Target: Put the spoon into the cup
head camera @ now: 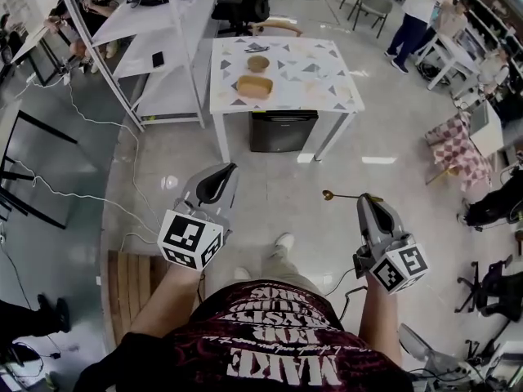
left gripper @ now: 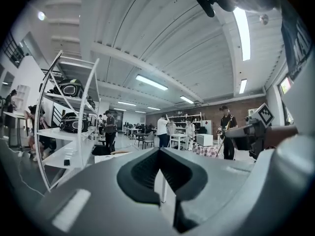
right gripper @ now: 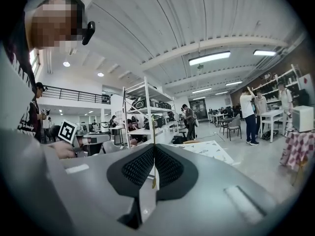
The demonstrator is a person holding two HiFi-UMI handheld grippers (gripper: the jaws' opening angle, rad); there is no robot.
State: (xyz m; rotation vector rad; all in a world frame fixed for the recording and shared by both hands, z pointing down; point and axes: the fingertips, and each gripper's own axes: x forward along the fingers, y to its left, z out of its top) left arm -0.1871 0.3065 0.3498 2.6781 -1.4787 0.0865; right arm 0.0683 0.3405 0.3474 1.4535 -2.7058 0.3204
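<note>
A thin golden spoon (head camera: 341, 195) sticks out leftward from my right gripper (head camera: 365, 198), which is shut on its handle; the spoon's bowl points toward my left side. In the right gripper view the spoon (right gripper: 154, 182) shows edge-on as a narrow gold line pinched where the jaws meet. My left gripper (head camera: 227, 170) is shut with nothing in it. A small brown cup (head camera: 258, 63) stands on the white patterned table (head camera: 327, 80), far ahead of both grippers, which hang over bare floor.
A tan wooden tray (head camera: 254, 87) lies on the table in front of the cup. A black box (head camera: 283, 131) sits under the table. White shelving (head camera: 163, 47) stands to the left, a wooden pallet (head camera: 131, 284) at lower left, and cables (head camera: 90, 194) cross the floor.
</note>
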